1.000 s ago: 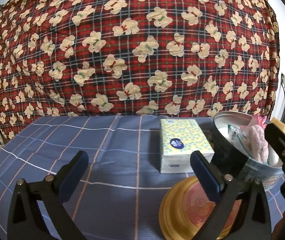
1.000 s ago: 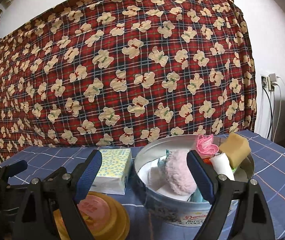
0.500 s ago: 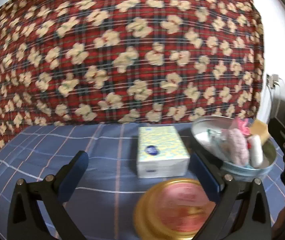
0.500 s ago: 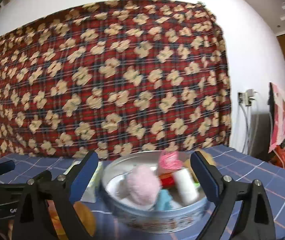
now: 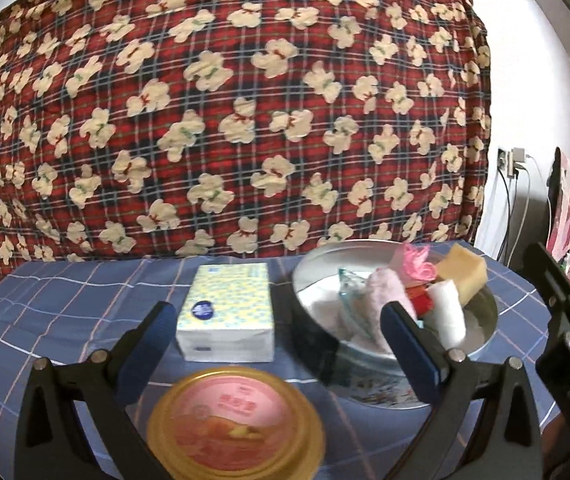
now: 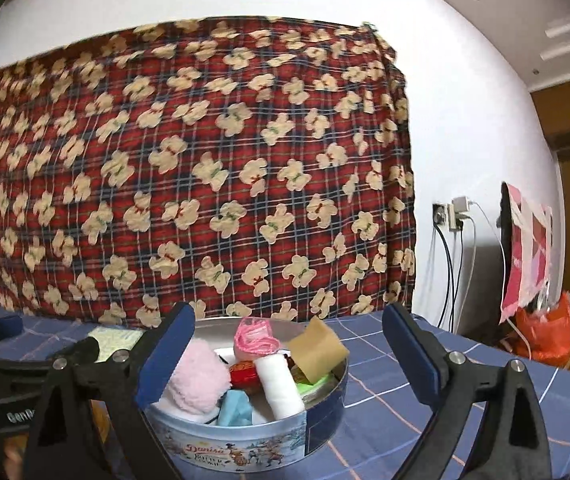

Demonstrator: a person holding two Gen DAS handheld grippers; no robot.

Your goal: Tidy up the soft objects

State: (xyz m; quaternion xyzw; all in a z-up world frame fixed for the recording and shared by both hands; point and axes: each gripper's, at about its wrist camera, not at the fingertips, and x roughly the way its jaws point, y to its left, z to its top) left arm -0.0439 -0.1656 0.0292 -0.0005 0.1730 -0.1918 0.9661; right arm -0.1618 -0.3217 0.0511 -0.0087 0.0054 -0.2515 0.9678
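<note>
Metal cookie tin (image 6: 245,440), round and so without a long axis, sits on the blue checked cloth (image 6: 425,364), filled with soft things. It lies directly ahead of the right gripper (image 6: 289,364), the nearer one, whose empty jaws have just been opening. Left of the tin stands the tissue pack (image 5: 227,312); the gold lid (image 5: 237,420) lies nearer, under the open, empty left gripper (image 5: 277,344). Both views have pulled back from the tin since a second ago.

A home room: teddy-print blanket (image 6: 189,184), wall socket (image 6: 441,214) with chargers, checked tablecloth (image 5: 65,304).
</note>
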